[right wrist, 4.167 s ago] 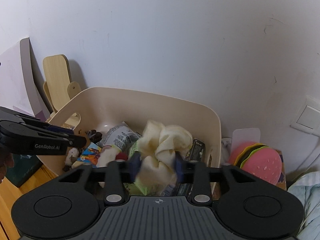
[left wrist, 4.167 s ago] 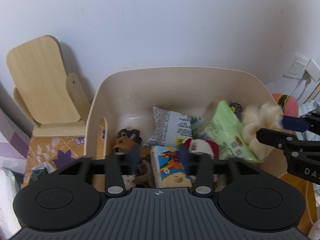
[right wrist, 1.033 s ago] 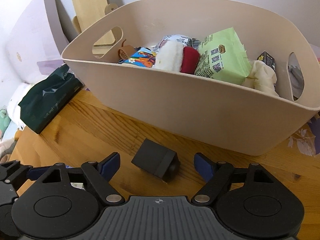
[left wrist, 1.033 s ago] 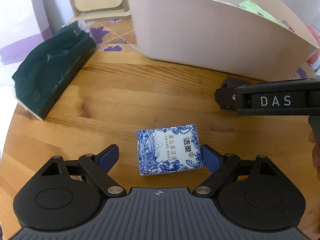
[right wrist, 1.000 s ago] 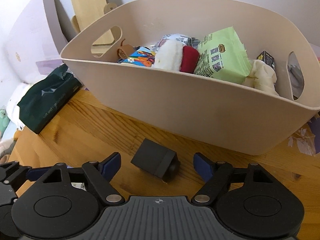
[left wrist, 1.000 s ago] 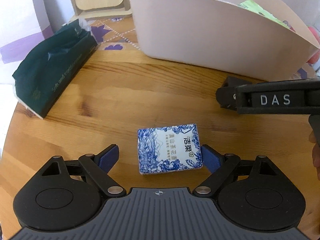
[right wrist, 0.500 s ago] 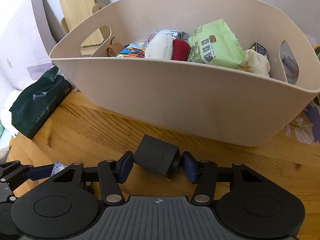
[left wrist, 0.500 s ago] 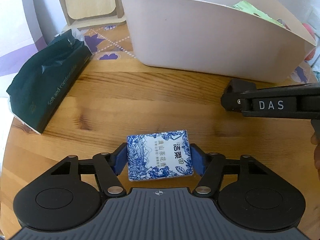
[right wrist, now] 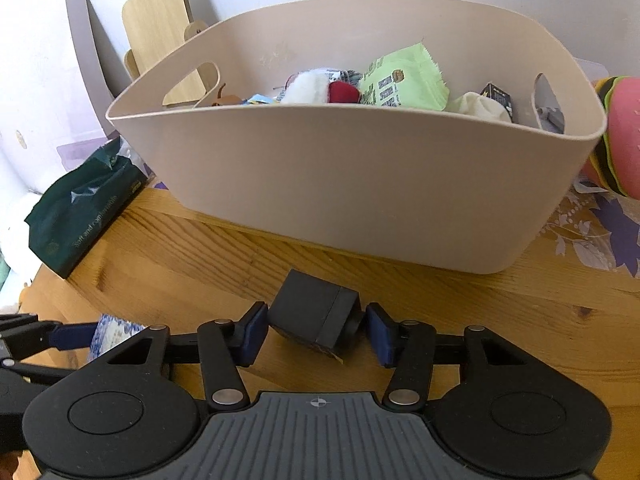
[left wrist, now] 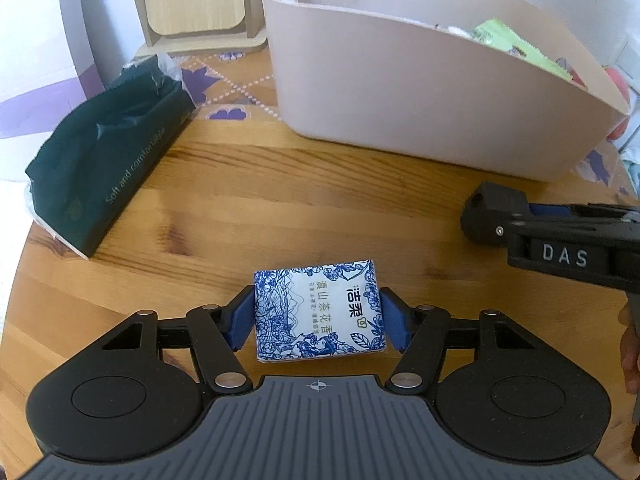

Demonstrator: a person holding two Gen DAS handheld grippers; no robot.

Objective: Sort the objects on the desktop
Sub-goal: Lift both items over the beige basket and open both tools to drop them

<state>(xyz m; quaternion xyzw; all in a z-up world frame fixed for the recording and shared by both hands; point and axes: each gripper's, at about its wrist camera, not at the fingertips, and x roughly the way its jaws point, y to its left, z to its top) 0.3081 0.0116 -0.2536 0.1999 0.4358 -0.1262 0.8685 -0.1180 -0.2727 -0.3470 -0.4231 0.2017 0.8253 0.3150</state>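
A blue-and-white tissue pack [left wrist: 318, 312] lies flat on the round wooden table [left wrist: 280, 200], and my left gripper [left wrist: 318, 322] is shut on it, one blue pad on each short side. A small black box [right wrist: 314, 316] sits tilted just in front of the beige basket [right wrist: 360, 184], with my right gripper [right wrist: 316, 326] shut on it. In the left wrist view the right gripper [left wrist: 560, 236] reaches in from the right with the black box [left wrist: 484, 216] at its tip. In the right wrist view the tissue pack [right wrist: 114, 330] shows at lower left.
The beige basket [left wrist: 400, 92] holds a green packet [right wrist: 400, 80], a white-and-red plush and other small items. A dark green tissue packet [left wrist: 108, 164] lies at the table's left. A wooden stand [left wrist: 192, 0] is behind it, and a burger-shaped toy [right wrist: 620, 136] is right of the basket.
Both grippers stood open around their things a second ago. The left has shut on the tissue pack and the right on the black box. Both views have tipped up slightly.
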